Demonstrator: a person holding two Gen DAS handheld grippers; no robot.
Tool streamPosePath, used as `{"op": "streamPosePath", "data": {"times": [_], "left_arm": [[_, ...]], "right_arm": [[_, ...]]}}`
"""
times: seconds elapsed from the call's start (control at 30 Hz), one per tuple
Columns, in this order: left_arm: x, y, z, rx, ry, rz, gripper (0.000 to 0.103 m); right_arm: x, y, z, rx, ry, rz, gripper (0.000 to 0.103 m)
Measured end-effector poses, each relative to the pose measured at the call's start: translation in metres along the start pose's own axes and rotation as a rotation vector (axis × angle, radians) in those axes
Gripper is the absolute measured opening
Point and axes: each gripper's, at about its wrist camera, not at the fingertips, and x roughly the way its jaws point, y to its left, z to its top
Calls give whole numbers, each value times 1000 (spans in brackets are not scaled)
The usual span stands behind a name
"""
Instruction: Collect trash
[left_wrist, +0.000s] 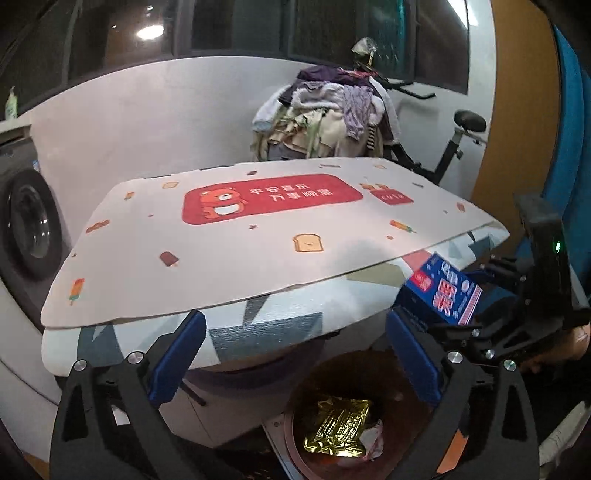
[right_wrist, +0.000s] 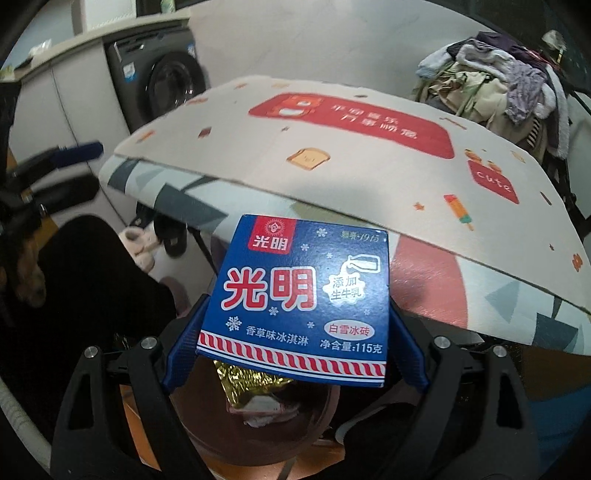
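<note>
So nearest the right wrist camera, the right gripper (right_wrist: 295, 325) has its two blue pads clamped on the sides of one blue ice cream box (right_wrist: 299, 299), dead centre of the frame, tilted down over the bin. The box reads 光明 in big red letters plus a smaller 光明 on a red tag, with 添加生牛乳, 白雪冰砖, 香草味冰淇淋 and 净含量:115克 along the bottom. In the left wrist view that same box (left_wrist: 441, 291) shows at the right edge, held in the other tool. The left gripper (left_wrist: 295, 365) points downward at the lower middle with its jaws spread wide and nothing between them. Just below and behind it sits one round brown bin (left_wrist: 406, 417), and inside are one crumpled gold foil wrapper (left_wrist: 340, 428) and a whitish scrap next to it. Above the bin is a table with a grey-and-white geometric cover (left_wrist: 266, 325), topped by one pale mat (left_wrist: 229, 236) with a red bear panel, a small red "cute" tag, toast and popsicle doodles; the panel's Chinese text is too blurry to read. Further back there's one washing machine (left_wrist: 26, 236) at the far left and one heap of clothes (left_wrist: 325, 114) at upper centre.
</note>
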Motion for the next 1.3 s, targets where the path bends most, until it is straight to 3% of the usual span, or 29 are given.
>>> {"op": "streamPosePath", "data": {"times": [0.17,0.47,0.7,0.93,1.0,1.3], "left_arm": [[6,11,-5,-46,29,31,96],[20,8,-11,-31,85,8,97],[24,20,-11,-92,98,9,97],[24,16,-10,-79,101,11,97],[24,16,-10,-79,102,11,97],[24,15,-10,-80,105,12,97]], "right_arm": [[10,6,-2,-27,50,7,87],[22,20,-5,-88,107,10,87],[24,21,-4,-91,120,13,87],[26,22,-4,-96,129,15,87],[28,24,-5,-102,139,14,97],[34,19,-5,-83,159,-46,97]]}}
